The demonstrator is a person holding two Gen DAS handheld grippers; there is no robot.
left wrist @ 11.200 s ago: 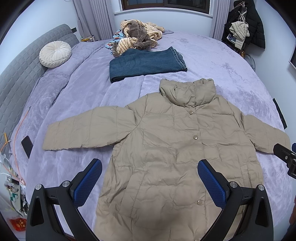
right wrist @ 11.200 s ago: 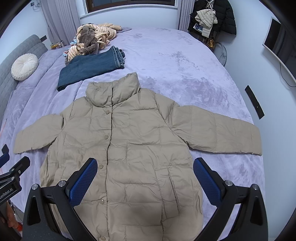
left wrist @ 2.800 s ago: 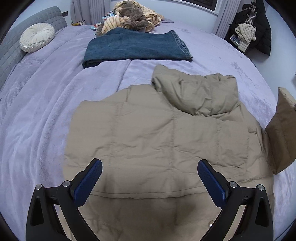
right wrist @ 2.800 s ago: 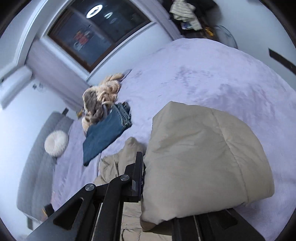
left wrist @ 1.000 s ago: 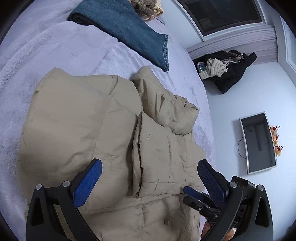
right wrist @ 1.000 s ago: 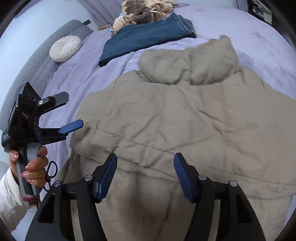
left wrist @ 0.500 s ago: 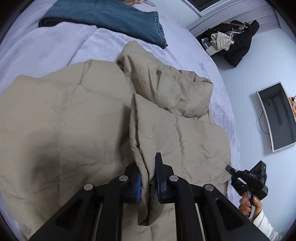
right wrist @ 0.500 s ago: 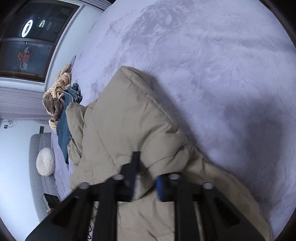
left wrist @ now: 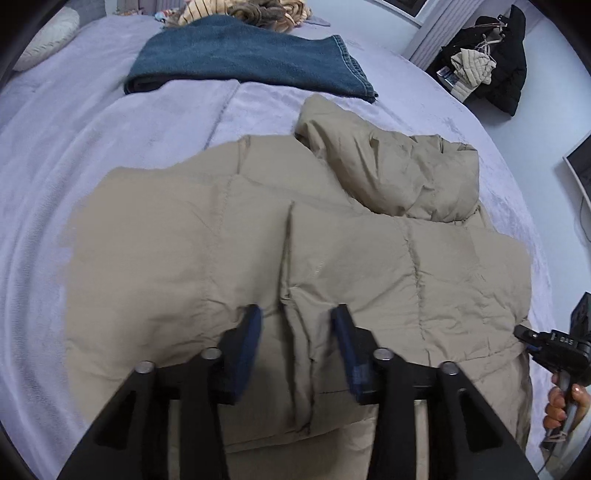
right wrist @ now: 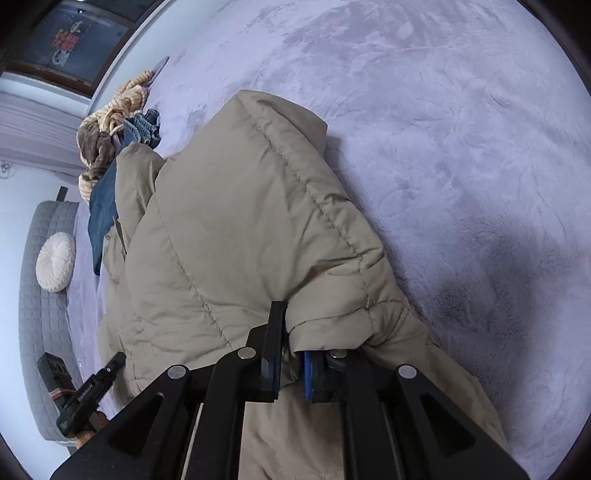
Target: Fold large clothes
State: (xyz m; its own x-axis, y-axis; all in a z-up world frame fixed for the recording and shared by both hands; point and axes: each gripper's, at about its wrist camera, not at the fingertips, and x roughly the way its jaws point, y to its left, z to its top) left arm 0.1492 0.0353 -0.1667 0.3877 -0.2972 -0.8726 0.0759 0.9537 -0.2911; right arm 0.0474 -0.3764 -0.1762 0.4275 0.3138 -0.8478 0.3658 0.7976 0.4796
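A beige puffer jacket (left wrist: pixel 332 240) lies on the purple bed with both sleeves folded in over its body and its collar at the far end. My left gripper (left wrist: pixel 295 332) is open just above the inner edge of the folded right sleeve and holds nothing. My right gripper (right wrist: pixel 291 354) is shut on the jacket's right side fold (right wrist: pixel 229 229), near the bed surface. The right gripper also shows at the right edge of the left wrist view (left wrist: pixel 554 347). The left gripper shows at the lower left of the right wrist view (right wrist: pixel 88 387).
Folded blue jeans (left wrist: pixel 243 59) lie beyond the collar, with a heap of striped and brown clothes (left wrist: pixel 243 11) behind. A round white cushion (right wrist: pixel 55 262) rests against the grey headboard (right wrist: pixel 40 332). Dark coats (left wrist: pixel 491 62) hang at the far right. Bare purple bedspread (right wrist: pixel 461 129) lies right of the jacket.
My left gripper was shut on the folded sleeve's edge half a second ago; it has opened and let go. My right gripper stays shut on the jacket's side.
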